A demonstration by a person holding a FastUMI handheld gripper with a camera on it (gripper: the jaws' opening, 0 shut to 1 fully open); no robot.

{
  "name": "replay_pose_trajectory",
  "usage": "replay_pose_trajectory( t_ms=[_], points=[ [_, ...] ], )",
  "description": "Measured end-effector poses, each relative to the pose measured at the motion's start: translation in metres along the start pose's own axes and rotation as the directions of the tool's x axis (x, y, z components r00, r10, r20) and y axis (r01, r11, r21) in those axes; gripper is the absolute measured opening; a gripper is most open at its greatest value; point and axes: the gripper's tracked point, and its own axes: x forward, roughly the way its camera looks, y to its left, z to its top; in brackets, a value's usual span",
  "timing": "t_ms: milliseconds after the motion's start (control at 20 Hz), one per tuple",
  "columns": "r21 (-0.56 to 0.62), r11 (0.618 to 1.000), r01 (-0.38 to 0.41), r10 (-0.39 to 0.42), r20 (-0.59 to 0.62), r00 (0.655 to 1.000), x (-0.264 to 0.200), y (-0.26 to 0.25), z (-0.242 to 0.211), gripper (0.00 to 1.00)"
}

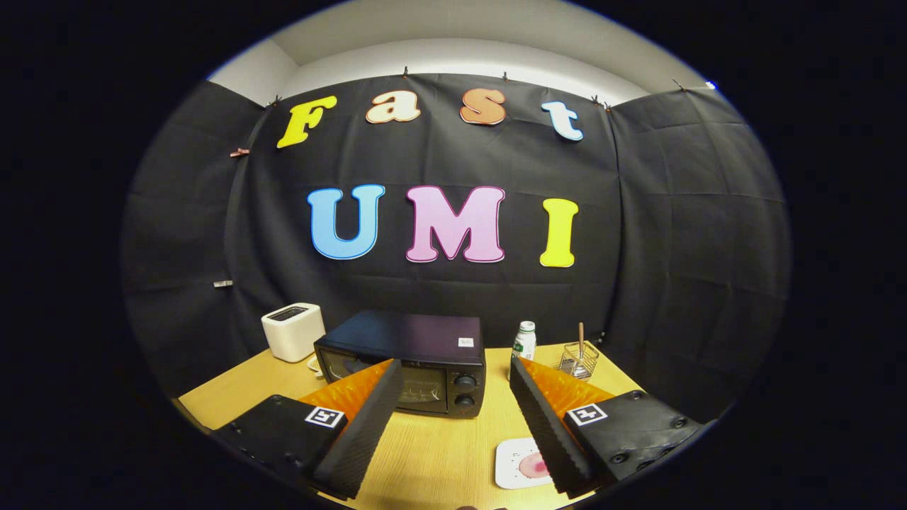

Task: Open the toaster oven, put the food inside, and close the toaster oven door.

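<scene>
Beyond the spread gripper [453,397], toaster oven [407,361] lies crosswise, door facing it

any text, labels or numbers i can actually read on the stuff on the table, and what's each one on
None can be read.
Toaster oven: small white sticker on its top, too small to read; marks by the knobs, too blurred.
Bottle: green and white label, too blurred.
Gripper, fingers open, nothing between them: a square black-and-white marker on each finger mount, patterns, not words.
White toaster, pen holder, white plate: no text visible.
</scene>
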Motion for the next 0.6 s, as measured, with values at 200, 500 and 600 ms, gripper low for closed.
replay_pose_trajectory(
  t_ms=[200, 500, 600],
  points=[
    [-0.018, 0.999, -0.031, 0.031, -0.004, 1.000, 0.014, 0.020, 0.001, 0.98],
    [-0.024, 0.998, -0.059, 0.059, 0.003, 0.998, 0.042, 0.059, 0.008, 0.98],
    [-0.033, 0.998, -0.058, 0.059, 0.009, 0.998, 0.055, 0.072, 0.008, 0.98]
  ],
)
